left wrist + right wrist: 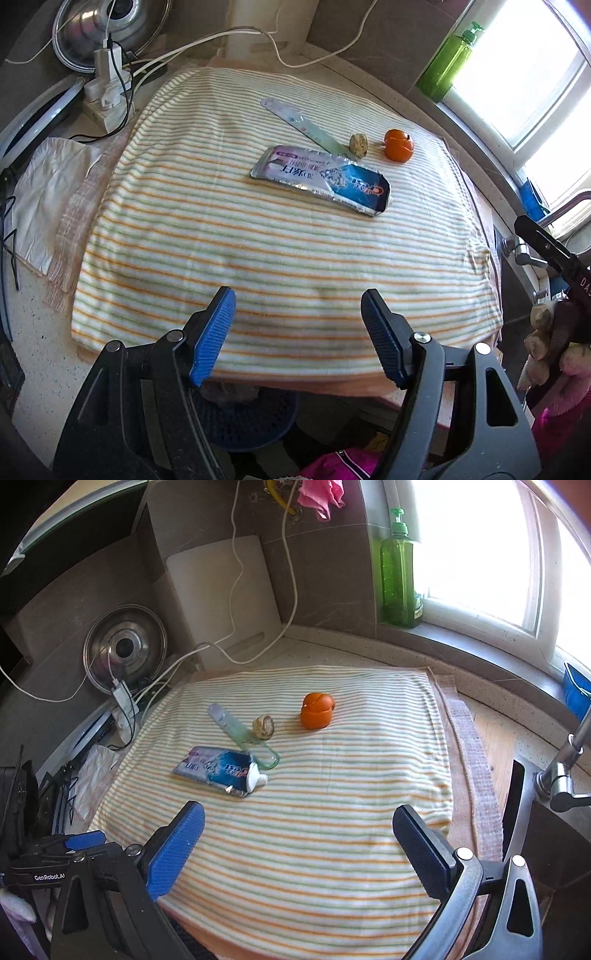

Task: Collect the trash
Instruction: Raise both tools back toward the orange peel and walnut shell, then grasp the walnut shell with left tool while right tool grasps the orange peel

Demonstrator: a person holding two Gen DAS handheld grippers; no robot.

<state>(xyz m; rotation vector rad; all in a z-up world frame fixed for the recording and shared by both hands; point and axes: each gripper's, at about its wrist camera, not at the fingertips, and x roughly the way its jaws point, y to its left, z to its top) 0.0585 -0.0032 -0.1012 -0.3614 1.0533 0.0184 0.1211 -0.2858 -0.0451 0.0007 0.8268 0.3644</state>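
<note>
Right wrist view: the spread right gripper hovers empty over a striped orange-and-green towel. Ahead-left lies a flattened silver-blue toothpaste tube, its print unreadable; beyond it are a clear plastic strip, a beige lump and orange peel. "GenRobot.AI" marks the left gripper, equally spread and empty.

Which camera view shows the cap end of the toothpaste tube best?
The right wrist view: there the toothpaste tube lies with its white cap end turned toward the camera and plainly visible. In the left wrist view the same tube shows mostly its flattened printed body, and the cap end is hardly visible.
</note>
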